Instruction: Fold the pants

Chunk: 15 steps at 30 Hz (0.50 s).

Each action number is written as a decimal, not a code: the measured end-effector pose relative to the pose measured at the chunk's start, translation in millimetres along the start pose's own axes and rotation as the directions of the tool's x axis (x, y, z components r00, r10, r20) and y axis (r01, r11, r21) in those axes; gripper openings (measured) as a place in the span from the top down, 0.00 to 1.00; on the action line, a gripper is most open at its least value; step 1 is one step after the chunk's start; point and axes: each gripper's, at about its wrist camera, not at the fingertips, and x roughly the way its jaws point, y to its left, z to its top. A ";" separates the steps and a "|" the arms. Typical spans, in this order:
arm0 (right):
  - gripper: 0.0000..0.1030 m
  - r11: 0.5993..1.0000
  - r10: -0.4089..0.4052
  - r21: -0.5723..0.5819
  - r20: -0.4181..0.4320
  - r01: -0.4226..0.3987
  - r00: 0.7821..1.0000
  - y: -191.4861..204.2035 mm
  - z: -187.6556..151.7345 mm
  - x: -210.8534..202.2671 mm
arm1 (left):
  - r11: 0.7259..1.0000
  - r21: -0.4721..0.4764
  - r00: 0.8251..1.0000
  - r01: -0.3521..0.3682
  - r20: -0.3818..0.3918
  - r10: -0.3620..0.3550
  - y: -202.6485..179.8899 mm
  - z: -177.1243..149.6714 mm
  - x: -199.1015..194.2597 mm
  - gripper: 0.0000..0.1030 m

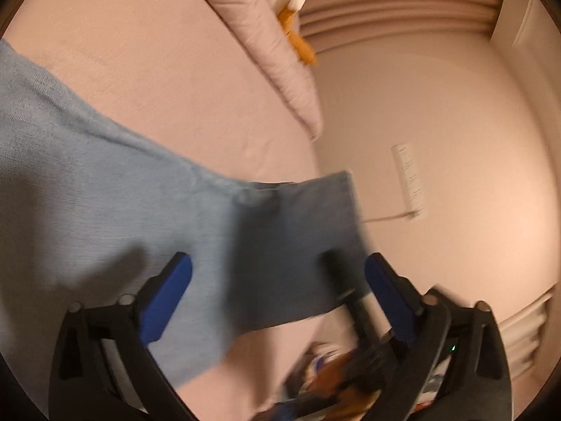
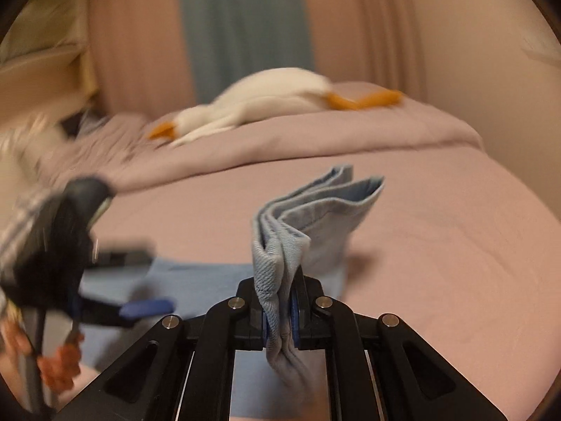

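The light blue denim pants (image 2: 196, 287) are spread on a bed covered with a pink sheet (image 2: 438, 245). One end of them, with the hem openings (image 2: 350, 189) uppermost, is raised above the sheet and is pinched between the blue pads of the right gripper (image 2: 280, 319), whose jaws are closed tight on the bunched cloth. From that clamp the fabric stands up and fans to the right.

The left gripper (image 1: 277, 280) is seen with its jaws spread wide; nothing is pressed by its blue pads (image 1: 168, 301). In the left wrist view the pants (image 1: 105, 193) lie across the sheet (image 1: 157, 70) from the far left to the near centre, with a darker, shaded fold (image 1: 298, 245) between the open fingers. In the right wrist view the same left gripper (image 2: 140, 280) appears, blurred, at the near left, over the flat part of the garment.

At the far side of the bed a folded pink quilt (image 2: 315, 133) is laid, and a white plush goose with orange feet (image 2: 263, 101) rests on it.
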 end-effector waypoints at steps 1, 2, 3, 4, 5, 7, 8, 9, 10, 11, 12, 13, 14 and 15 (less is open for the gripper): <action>0.91 0.999 0.007 -0.043 0.000 -0.007 1.000 15.7 -3.4 6.2 | 1.000 -0.009 1.000 0.022 0.001 -0.022 -0.5 -0.9 -1.5 0.01; 0.91 0.995 0.009 -0.098 -0.006 -0.010 1.000 35.6 -9.6 13.8 | 0.999 -0.022 0.999 0.036 -0.007 -0.036 0.9 -1.8 -1.0 0.01; 0.91 0.991 0.015 -0.133 -0.017 -0.017 1.000 48.2 -14.3 18.7 | 0.999 -0.032 0.999 0.036 -0.016 -0.037 0.3 -3.2 1.5 0.01; 0.91 0.984 0.027 -0.174 -0.039 -0.034 0.999 62.2 -20.3 25.4 | 0.999 -0.042 0.999 0.022 -0.032 -0.023 3.9 -4.5 4.1 0.01; 0.91 0.976 0.037 -0.210 -0.057 -0.048 0.998 74.6 -25.9 31.4 | 0.999 -0.042 0.999 0.000 -0.032 -0.001 6.0 -5.2 5.3 0.04; 0.91 0.965 0.044 -0.253 -0.081 -0.063 0.996 91.3 -32.0 40.4 | 0.997 -0.042 0.998 -0.067 -0.014 0.066 16.8 -5.3 -10.6 0.18; 0.91 0.959 0.043 -0.274 -0.092 -0.067 0.995 99.1 -35.7 44.1 | 0.994 -0.054 0.996 -0.091 -0.020 0.091 24.7 -5.9 -11.9 0.44; 0.91 0.955 0.042 -0.288 -0.097 -0.068 0.994 104.5 -38.1 46.8 | 0.993 -0.068 0.995 -0.100 -0.034 0.098 31.7 -5.7 -12.5 0.58; 0.91 0.951 0.040 -0.302 -0.104 -0.069 0.994 110.4 -40.2 50.1 | 0.990 -0.084 0.993 -0.110 -0.051 0.106 39.6 -5.5 -14.5 0.66; 0.91 0.945 0.035 -0.320 -0.115 -0.071 0.993 117.3 -42.9 53.5 | 0.988 -0.082 0.991 -0.128 -0.040 0.125 42.1 -4.6 -17.7 0.72; 0.91 0.940 0.028 -0.335 -0.125 -0.068 0.992 122.8 -45.4 56.6 | 0.987 -0.068 0.989 -0.149 -0.020 0.148 41.3 -3.7 -22.6 0.76; 0.91 0.931 0.020 -0.358 -0.128 -0.066 0.992 131.2 -47.7 59.9 | 0.986 -0.046 0.987 -0.160 -0.003 0.160 38.9 -2.8 -29.6 0.80; 0.91 0.923 0.018 -0.379 -0.121 -0.062 0.993 139.3 -52.3 53.2 | 0.986 -0.017 0.986 -0.168 0.016 0.168 34.7 -2.3 -39.4 0.80; 0.91 0.916 0.012 -0.397 -0.106 -0.053 0.994 143.8 -54.3 48.2 | 0.985 0.013 0.984 -0.173 0.036 0.172 30.1 -1.8 -47.4 0.80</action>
